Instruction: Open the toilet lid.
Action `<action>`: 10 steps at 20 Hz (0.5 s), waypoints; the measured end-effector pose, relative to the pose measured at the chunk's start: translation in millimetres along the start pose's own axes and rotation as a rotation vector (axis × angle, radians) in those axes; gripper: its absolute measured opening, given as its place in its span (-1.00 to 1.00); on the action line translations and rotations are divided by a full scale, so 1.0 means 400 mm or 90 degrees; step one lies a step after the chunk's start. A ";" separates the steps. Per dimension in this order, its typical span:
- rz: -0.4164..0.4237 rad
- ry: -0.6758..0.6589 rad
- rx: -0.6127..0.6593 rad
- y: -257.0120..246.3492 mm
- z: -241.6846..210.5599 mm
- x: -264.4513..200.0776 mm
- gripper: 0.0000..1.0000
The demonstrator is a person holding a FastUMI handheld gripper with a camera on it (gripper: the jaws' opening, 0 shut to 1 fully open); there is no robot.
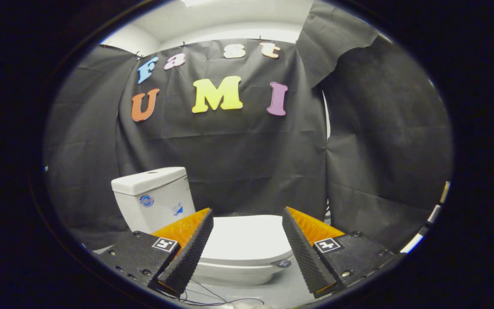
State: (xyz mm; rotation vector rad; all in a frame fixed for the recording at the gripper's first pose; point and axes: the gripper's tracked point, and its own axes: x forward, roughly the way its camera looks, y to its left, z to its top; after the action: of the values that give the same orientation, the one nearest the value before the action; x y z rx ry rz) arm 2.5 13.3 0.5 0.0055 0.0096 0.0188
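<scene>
A white toilet stands ahead of me with its lid (247, 236) lying flat and closed over the bowl (238, 272). Its white tank (152, 197) rises behind the left finger, with a button on top and small stickers on its front. My gripper (247, 223) is open, fingers spread wide, and the lid shows in the gap between them, a little beyond and below the tips. Neither finger touches the toilet.
Black cloth walls close in behind the toilet and on both sides, with a seam in the cloth on the right. A pale floor (272, 296) lies under the bowl, and thin dark cables (212, 298) trail across it near me.
</scene>
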 end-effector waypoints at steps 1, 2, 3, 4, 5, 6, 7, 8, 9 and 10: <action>0.002 0.001 0.003 0.004 0.004 0.005 1.00; 0.007 0.001 0.006 0.009 0.010 0.015 1.00; 0.008 0.002 0.007 0.011 0.020 0.030 1.00; 0.011 0.001 0.008 0.009 0.031 0.047 1.00; 0.011 -0.002 0.011 0.005 0.045 0.065 1.00; 0.012 -0.006 0.017 -0.001 0.061 0.085 1.00; 0.016 -0.008 0.026 -0.007 0.075 0.106 1.00; 0.018 -0.004 0.036 -0.014 0.081 0.129 1.00; 0.026 -0.003 0.044 -0.021 0.088 0.153 1.00; 0.033 0.000 0.053 -0.027 0.089 0.176 1.00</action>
State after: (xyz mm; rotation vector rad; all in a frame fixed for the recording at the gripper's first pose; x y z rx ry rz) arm 73.5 3.5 35.4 0.0895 0.0107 0.0702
